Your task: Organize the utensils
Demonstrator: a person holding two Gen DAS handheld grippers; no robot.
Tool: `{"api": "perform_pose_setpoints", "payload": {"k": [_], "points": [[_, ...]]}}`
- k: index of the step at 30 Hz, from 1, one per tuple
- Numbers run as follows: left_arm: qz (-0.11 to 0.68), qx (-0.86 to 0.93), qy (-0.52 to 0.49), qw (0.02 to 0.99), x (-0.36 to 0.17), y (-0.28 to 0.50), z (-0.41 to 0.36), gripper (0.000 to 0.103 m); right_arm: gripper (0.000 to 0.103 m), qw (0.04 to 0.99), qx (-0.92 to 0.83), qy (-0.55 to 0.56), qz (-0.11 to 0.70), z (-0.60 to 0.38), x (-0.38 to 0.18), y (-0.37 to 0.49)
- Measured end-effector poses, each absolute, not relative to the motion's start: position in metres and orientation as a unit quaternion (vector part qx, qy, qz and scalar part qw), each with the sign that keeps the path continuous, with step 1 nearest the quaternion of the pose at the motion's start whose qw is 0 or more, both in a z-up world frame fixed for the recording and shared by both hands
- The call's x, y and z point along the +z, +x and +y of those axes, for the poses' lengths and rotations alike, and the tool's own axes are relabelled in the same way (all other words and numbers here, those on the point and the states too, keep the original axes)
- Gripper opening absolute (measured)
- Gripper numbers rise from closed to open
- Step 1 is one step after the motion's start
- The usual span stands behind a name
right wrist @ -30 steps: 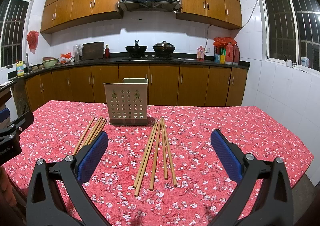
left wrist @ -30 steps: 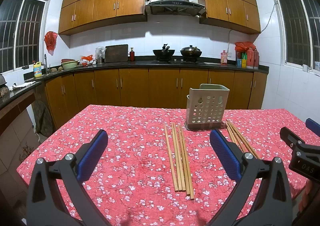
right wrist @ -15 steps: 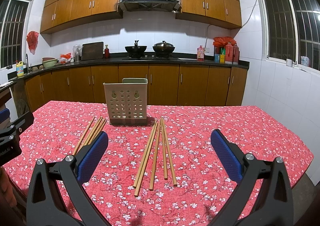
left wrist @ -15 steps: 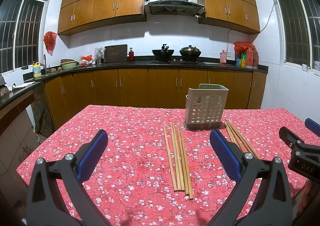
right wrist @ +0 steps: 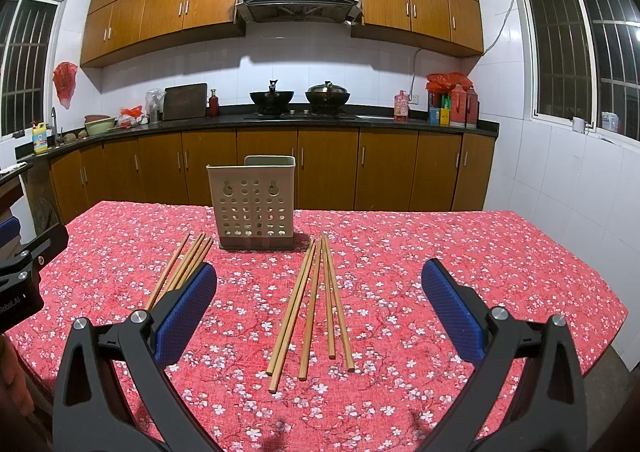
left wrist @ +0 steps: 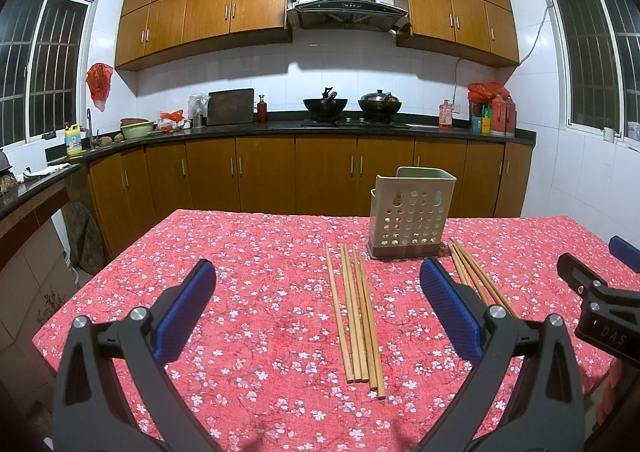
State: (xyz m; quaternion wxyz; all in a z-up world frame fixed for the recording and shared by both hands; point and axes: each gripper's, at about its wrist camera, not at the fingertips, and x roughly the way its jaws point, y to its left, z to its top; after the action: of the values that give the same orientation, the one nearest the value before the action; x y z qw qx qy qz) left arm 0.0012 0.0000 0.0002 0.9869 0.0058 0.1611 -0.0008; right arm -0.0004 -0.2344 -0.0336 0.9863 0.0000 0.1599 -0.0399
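A beige perforated utensil holder (left wrist: 408, 214) (right wrist: 256, 208) stands upright on the red floral tablecloth. Two groups of wooden chopsticks lie flat in front of it. In the left wrist view one group (left wrist: 356, 312) lies ahead of my open, empty left gripper (left wrist: 318, 308); the other group (left wrist: 476, 276) lies partly behind its right finger (left wrist: 452, 310). In the right wrist view one group (right wrist: 316, 304) lies between the fingers of my open, empty right gripper (right wrist: 320, 308); the other group (right wrist: 182, 268) lies at its left finger.
The table (left wrist: 248, 252) stands in a kitchen, with wooden cabinets and a dark counter (left wrist: 320, 128) behind. The right gripper's body (left wrist: 600, 308) shows at the left wrist view's right edge. The left gripper's body (right wrist: 24, 276) shows at the right wrist view's left edge.
Both grippers stay open and almost still. The left wrist view has shifted very slightly, so the holder and chopsticks sit a touch further left.
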Motion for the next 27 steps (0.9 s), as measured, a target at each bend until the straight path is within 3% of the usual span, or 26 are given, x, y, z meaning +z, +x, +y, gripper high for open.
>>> {"api": "perform_pose_setpoints", "payload": {"k": [27], "points": [[0.162, -0.001, 0.006, 0.987, 0.0011, 0.0067, 0.0001, 0.099, 0.101, 0.986, -0.039, 0.0, 0.161, -0.2339, -0.0336, 0.0008]]}}
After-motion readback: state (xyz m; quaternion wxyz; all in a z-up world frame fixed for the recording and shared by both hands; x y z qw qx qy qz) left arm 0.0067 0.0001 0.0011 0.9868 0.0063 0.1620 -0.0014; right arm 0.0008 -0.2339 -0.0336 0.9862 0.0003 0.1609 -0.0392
